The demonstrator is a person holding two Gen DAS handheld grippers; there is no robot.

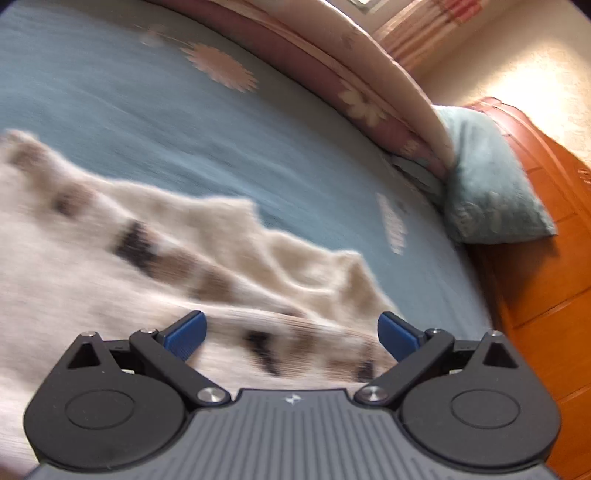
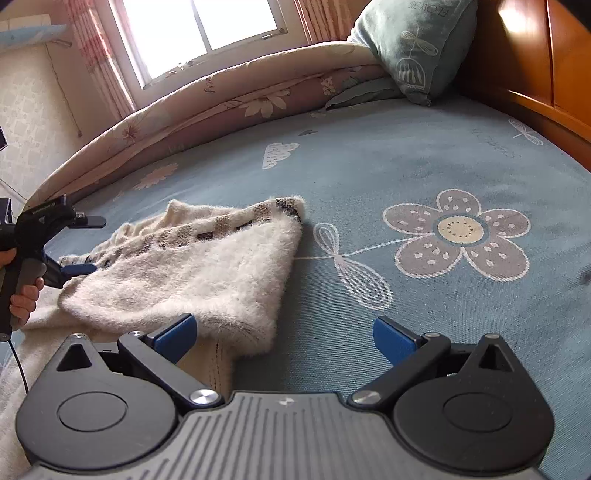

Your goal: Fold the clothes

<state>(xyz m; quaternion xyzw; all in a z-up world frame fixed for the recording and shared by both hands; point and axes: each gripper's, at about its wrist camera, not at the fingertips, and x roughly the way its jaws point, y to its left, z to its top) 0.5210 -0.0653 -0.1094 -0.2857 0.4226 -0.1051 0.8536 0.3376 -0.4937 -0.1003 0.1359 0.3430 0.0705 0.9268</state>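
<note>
A fluffy cream sweater [image 2: 207, 266] with a band of brown and black checks lies partly folded on the blue bed sheet [image 2: 424, 166]. My right gripper [image 2: 284, 336] hovers open at the sweater's near right corner, its left pad [image 2: 175, 334] just over the fuzzy edge and its right pad over bare sheet. My left gripper [image 2: 79, 268], held by a hand [image 2: 24, 299], sits at the sweater's left edge. In the blurred left wrist view, that gripper [image 1: 291, 336] is open above the sweater [image 1: 129, 258], nothing between its pads.
A rolled floral quilt [image 2: 229, 92] runs along the bed's far side under a window [image 2: 199, 26]. A teal pillow [image 2: 413, 48] leans against the orange wooden headboard [image 2: 535, 62] at the right. Bare flowered sheet spreads right of the sweater.
</note>
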